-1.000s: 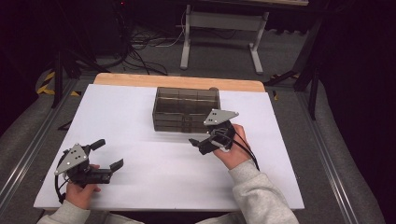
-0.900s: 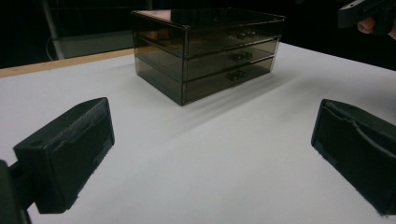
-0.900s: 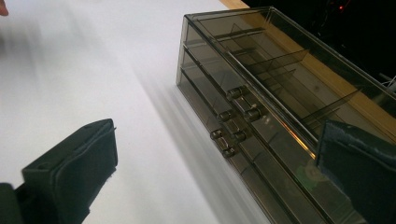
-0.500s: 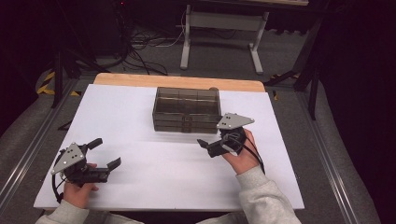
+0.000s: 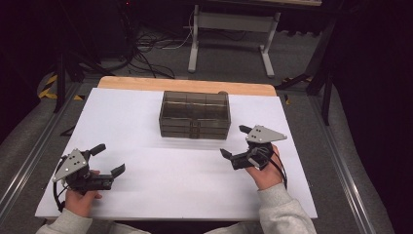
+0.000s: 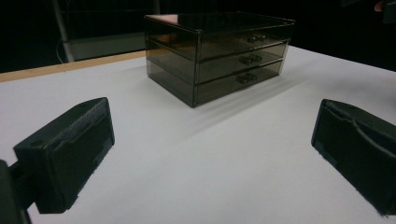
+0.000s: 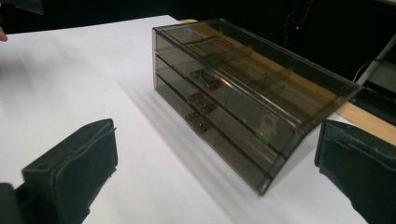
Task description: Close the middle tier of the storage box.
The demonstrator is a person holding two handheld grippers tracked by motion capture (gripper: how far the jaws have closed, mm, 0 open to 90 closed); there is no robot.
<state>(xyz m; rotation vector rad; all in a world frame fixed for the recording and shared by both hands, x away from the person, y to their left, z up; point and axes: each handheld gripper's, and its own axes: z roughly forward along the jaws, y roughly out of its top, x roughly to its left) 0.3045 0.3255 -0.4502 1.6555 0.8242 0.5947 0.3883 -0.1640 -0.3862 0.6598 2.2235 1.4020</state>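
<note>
Drawers [image 5: 195,115] sat shut ahead of my right claw [image 5: 234,145] and far beyond my left claw [image 5: 108,159], both released and empty above the table [image 5: 146,195]. Hooking a small handle [image 7: 200,101] carelessly, I judged, might drag the light chest.

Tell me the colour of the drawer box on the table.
The drawer box is smoky, see-through dark grey-brown; the right gripper view shows it best.

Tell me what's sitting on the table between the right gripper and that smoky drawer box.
Nothing: in the high view and the right gripper view, only bare white table separates the open right gripper from the drawer box.
</note>
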